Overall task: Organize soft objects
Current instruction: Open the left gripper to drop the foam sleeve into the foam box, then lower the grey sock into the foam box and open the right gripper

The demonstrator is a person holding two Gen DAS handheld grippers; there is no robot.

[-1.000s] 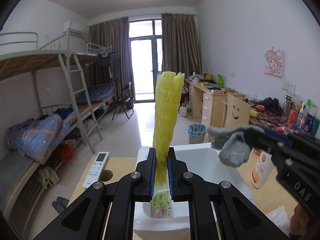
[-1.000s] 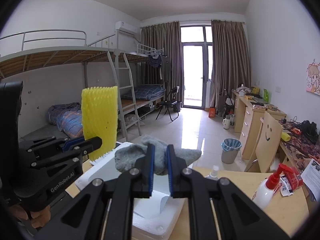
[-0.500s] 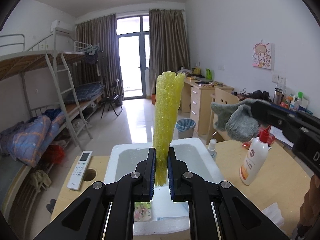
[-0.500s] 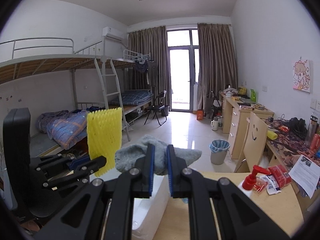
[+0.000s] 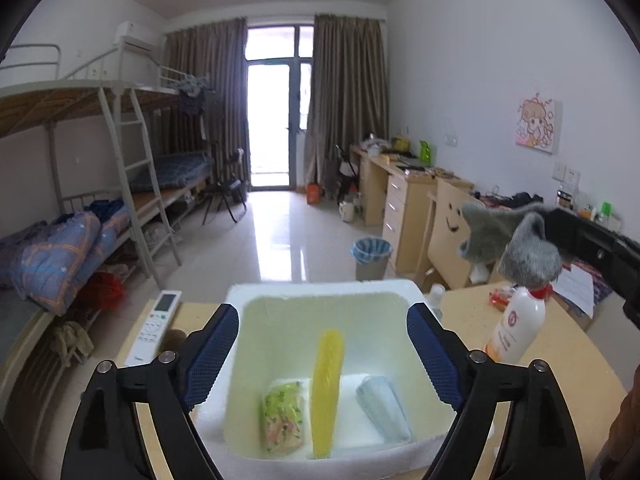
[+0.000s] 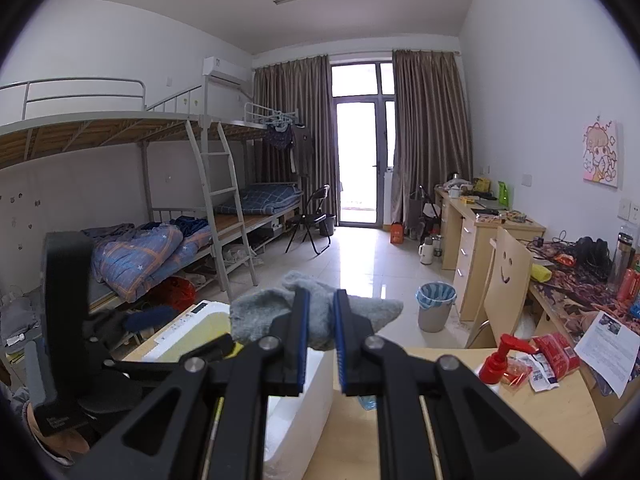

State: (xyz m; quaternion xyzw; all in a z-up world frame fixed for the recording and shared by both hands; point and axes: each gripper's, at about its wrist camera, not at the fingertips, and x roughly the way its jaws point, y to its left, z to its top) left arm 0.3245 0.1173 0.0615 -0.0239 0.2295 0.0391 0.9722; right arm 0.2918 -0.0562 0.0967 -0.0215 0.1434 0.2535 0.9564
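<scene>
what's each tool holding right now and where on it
Left tool: nothing, open above the white foam box. Right tool: shut on the gray sock, pinched near its middle.

The left gripper has let go: its jaws, clamped on the yellow foam net a second ago, now stand wide apart. The net has dropped into the white foam box, lying between a snack packet and a blue mask.
</scene>
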